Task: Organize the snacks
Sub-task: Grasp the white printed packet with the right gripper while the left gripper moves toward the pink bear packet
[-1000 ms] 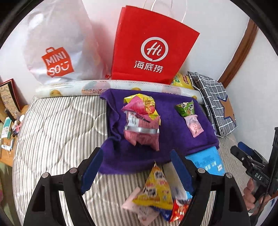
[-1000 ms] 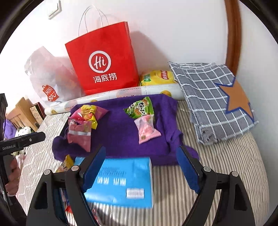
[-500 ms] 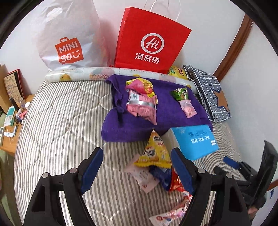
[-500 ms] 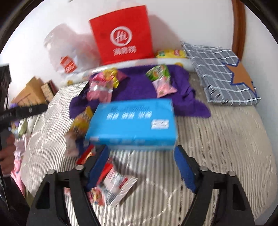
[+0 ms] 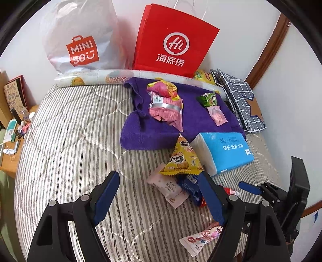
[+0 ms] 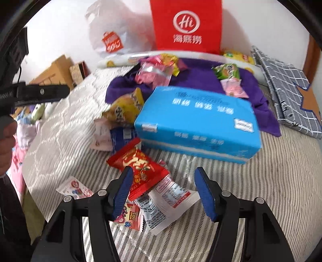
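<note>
Home bedroom. Striped quilted mattress [image 5: 66, 141] fills scene, white wall [image 5: 241, 18] at far side. Against wall: red paper shopping bag [image 5: 173, 40], white plastic shop bag [image 5: 80, 36], rolled printed mat [image 5: 90, 77]. Far right: grey checked fabric bag with star [image 5: 239, 96], brown wooden trim [image 5: 267, 46] in corner. Purple towel [image 5: 140, 135] spread on mattress, snack packets [image 5: 165, 102] scattered over it. Left edge: low wooden bedside surface [image 5: 8, 159] cluttered with small toiletries.
</note>
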`<state>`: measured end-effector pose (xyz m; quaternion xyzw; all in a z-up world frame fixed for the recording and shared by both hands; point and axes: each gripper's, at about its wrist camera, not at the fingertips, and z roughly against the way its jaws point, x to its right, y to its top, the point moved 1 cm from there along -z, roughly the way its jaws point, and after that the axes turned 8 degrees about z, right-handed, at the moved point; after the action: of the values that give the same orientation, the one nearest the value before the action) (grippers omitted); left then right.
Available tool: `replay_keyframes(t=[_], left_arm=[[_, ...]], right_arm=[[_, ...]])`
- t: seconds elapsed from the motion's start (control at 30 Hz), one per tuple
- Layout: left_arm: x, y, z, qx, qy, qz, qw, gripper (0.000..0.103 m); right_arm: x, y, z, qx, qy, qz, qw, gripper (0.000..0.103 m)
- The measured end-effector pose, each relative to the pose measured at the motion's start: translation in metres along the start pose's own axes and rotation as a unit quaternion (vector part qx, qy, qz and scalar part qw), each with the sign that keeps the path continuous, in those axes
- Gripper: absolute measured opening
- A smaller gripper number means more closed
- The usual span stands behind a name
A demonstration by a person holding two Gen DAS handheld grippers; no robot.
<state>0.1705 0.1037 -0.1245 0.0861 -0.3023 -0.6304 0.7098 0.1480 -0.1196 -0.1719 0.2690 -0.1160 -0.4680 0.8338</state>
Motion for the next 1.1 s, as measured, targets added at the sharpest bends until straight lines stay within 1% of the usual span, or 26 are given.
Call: replay_keyframes(t=[0.23,0.47,0.6,0.67,0.77,0.87,0.97,1.1], left_arm=[[0.0,-0.004,-0.004,-0.008,-0.006,-0.002,0.9999,0.079],[0.003,-0.009,-0.007,-0.014,-0.01,-0.005,0.9998,0.079],[0.007,-0.015,-0.006,-0.015,-0.01,-0.017,0.9997,0.079],[0.01,-0.018,-0.006,-0.017,-0.012,-0.024,0.9995,0.079],[0.019,-0.025,-0.006,-0.019,-0.017,-0.04,0.9989,0.079],[0.029,-0.033,-0.007,-0.023,-0.025,-0.057,0.9978,0.079],[0.038,-0.043,-0.009,-0.028,-0.027,-0.071,0.9967,0.079],[0.046,-0.056,-0.015,-0.036,-0.03,-0.079,0.9958,0.079]], right_arm=[[-0.002,-0.017,0.002,-0.015,0.007,0.009,1.0,0.063],[-0.01,-0.023,-0.008,-0.035,-0.018,0.036,0.999,0.064],[-0.008,-0.023,-0.01,-0.032,-0.017,0.024,0.999,0.063],[-0.007,-0.025,-0.008,-0.028,-0.019,0.023,0.999,0.056],[-0.007,-0.029,-0.001,-0.024,-0.03,0.023,0.999,0.053],[-0.003,-0.034,0.009,-0.017,-0.036,0.013,0.999,0.052],[0.005,-0.046,0.021,-0.009,-0.053,0.0,0.999,0.052],[0.022,-0.06,0.032,0.0,-0.071,-0.03,0.997,0.052]])
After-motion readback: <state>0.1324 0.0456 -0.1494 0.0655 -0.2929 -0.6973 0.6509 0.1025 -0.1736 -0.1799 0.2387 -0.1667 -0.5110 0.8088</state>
